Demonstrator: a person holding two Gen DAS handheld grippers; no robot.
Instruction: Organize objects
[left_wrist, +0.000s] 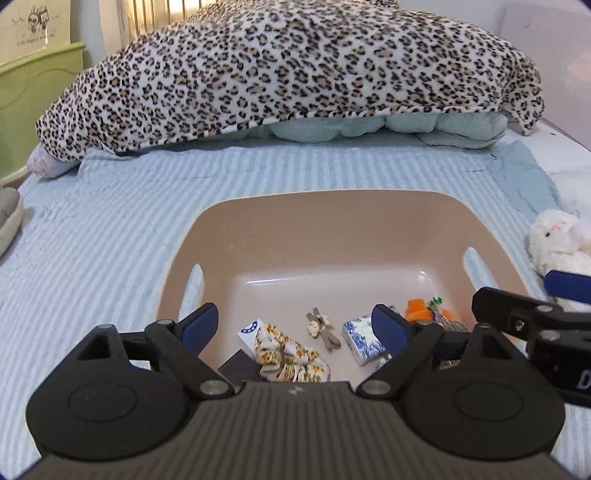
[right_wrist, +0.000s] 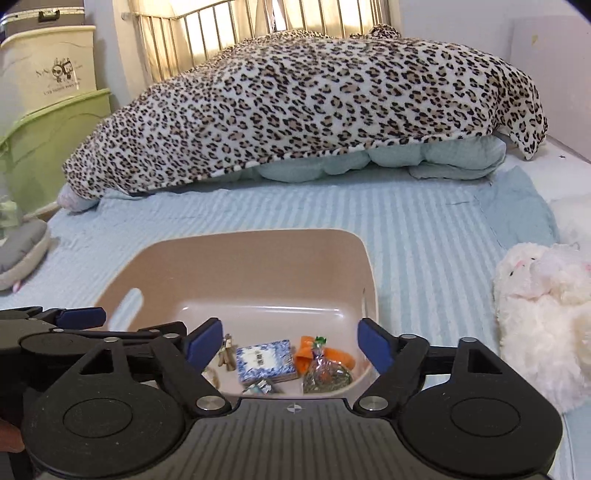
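A beige plastic basket (left_wrist: 280, 229) sits on the striped bed; it also shows in the right wrist view (right_wrist: 236, 258). Inside lie a blue-white patterned box (left_wrist: 360, 338) (right_wrist: 266, 360), an orange carrot toy (left_wrist: 419, 310) (right_wrist: 325, 354), a clear snack bag (right_wrist: 327, 374), a small bunny charm (left_wrist: 321, 326), a floral cloth (left_wrist: 291, 360) and a white-blue packet (left_wrist: 251, 328). My left gripper (left_wrist: 295, 326) is open and empty above the basket's near side. My right gripper (right_wrist: 290, 345) is open and empty above the basket's near right corner.
A white plush toy (right_wrist: 543, 310) lies on the bed right of the basket, also in the left wrist view (left_wrist: 557, 240). A leopard-print blanket (left_wrist: 295, 74) covers bedding at the far side. A grey slipper (right_wrist: 22, 251) lies at the left. Green and cream bins (right_wrist: 44, 122) stand beside the bed.
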